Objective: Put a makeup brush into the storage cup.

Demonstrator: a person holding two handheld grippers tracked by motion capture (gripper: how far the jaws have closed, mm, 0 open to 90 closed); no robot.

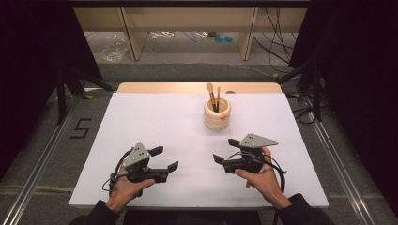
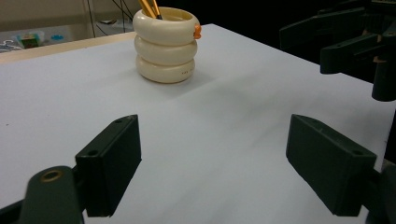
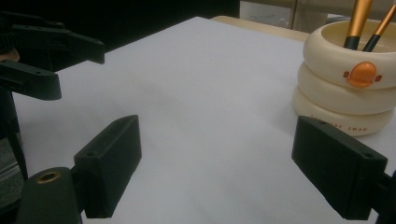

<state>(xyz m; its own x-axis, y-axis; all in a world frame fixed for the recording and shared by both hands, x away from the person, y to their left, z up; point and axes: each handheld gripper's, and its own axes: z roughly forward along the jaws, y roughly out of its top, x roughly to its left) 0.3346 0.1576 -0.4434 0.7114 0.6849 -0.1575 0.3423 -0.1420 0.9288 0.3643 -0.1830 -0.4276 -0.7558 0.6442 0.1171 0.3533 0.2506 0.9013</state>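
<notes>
Because both grippers are held low over the near part of the white table (image 1: 141,122) with nothing between their jaws, the step in hand is judged to be an approach toward the cup (image 1: 217,114), which stands upright at the far centre, slightly right of the middle. Two brushes (image 1: 213,96) are stood in the cup, heads up, leaning on its rim.

The left gripper (image 1: 166,158) is seen with its jaws spread wide; the right gripper (image 1: 226,151) is likewise wide open. The right gripper is the nearer one to the cup, which is seen just beyond its right jaw in the right gripper view.

For a clean pick, one brush handle should be approached from above, the jaws narrowed beforehand so that the second brush is not caught. The cup may need to be steadied by the left gripper, since a light cup is likely to tip.

Small print is seen low on the cup (image 3: 348,125); "SWAN" can be read there, the rest being too blurred. An orange beak-like mark (image 3: 361,73) is borne on the top ring. A "5" (image 1: 80,127) is marked on the floor at the left.
</notes>
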